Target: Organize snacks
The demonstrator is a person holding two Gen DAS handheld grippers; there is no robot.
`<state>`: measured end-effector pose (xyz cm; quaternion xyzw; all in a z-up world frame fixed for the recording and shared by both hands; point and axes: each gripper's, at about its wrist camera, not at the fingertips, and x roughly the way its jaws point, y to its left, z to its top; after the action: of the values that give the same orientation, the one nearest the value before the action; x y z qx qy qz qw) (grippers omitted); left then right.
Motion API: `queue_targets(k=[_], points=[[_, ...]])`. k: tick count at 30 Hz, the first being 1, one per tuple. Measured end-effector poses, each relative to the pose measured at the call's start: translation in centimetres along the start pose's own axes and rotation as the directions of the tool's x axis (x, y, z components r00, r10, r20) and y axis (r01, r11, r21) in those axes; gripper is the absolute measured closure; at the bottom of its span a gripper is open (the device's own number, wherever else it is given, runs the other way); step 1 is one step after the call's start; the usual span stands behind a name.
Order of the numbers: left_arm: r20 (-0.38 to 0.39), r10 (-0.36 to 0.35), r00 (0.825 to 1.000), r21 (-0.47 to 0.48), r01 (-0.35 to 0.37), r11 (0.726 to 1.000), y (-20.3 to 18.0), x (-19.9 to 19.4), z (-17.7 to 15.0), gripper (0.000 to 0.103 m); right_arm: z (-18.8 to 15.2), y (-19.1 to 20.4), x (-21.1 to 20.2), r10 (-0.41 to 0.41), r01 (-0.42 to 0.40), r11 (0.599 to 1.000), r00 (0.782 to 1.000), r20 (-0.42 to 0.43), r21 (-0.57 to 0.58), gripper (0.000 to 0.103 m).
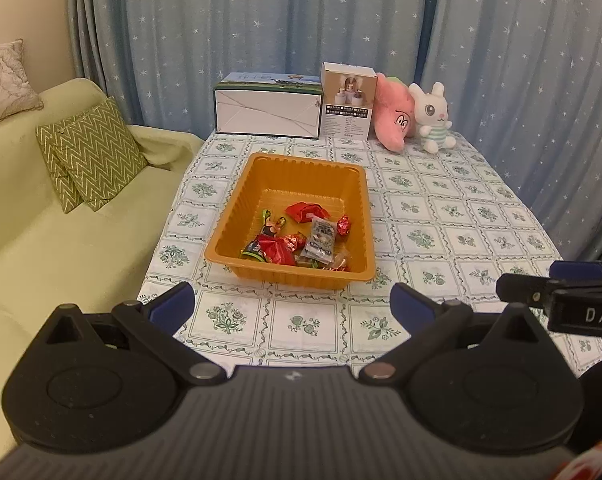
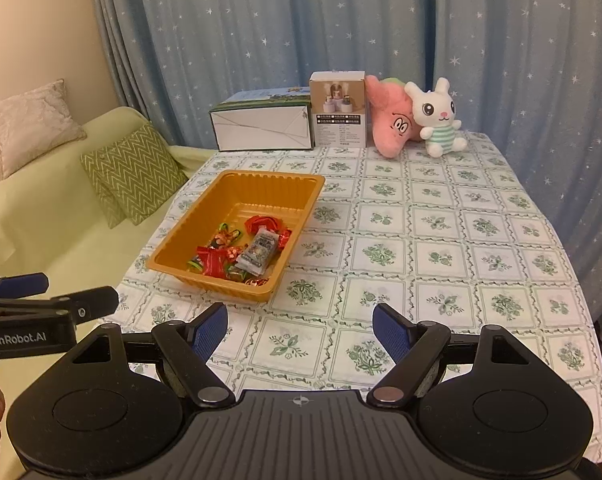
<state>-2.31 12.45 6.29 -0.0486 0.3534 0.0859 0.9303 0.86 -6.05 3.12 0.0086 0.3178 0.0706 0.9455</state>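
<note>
An orange plastic tray (image 1: 301, 168) sits on the patterned tablecloth, also in the right wrist view (image 2: 269, 182). It holds several wrapped snacks: red packets (image 1: 275, 250), a grey sachet (image 1: 321, 238) and small candies. The same pile shows in the right wrist view (image 2: 245, 252). My left gripper (image 1: 293, 304) is open and empty, just in front of the tray's near edge. My right gripper (image 2: 299, 330) is open and empty, in front and to the right of the tray. Each gripper shows at the side of the other's view.
At the table's far edge stand a white-green box (image 1: 267, 114), a small carton (image 1: 347, 100), a pink plush (image 1: 393, 116) and a white bunny plush (image 1: 433, 118). A green sofa (image 1: 41, 220) with cushions lies left. Blue curtains hang behind.
</note>
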Motion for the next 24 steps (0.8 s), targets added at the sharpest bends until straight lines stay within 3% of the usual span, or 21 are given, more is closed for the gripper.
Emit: queue_targets(k=[11, 24], points=[[0.007, 0.023, 1.000, 0.001, -0.023, 1.000, 0.2, -1.7, -0.5, 0.000, -0.9, 1.1, -1.8, -0.001, 0.001, 1.000, 1.000, 0.006, -0.012, 0.024], [0.016, 0.002, 1.000, 0.012, -0.002, 1.000, -0.6, -1.9, -0.5, 0.000, -0.9, 1.0, -2.4, -0.001, 0.001, 1.000, 1.000, 0.010, 0.000, 0.024]])
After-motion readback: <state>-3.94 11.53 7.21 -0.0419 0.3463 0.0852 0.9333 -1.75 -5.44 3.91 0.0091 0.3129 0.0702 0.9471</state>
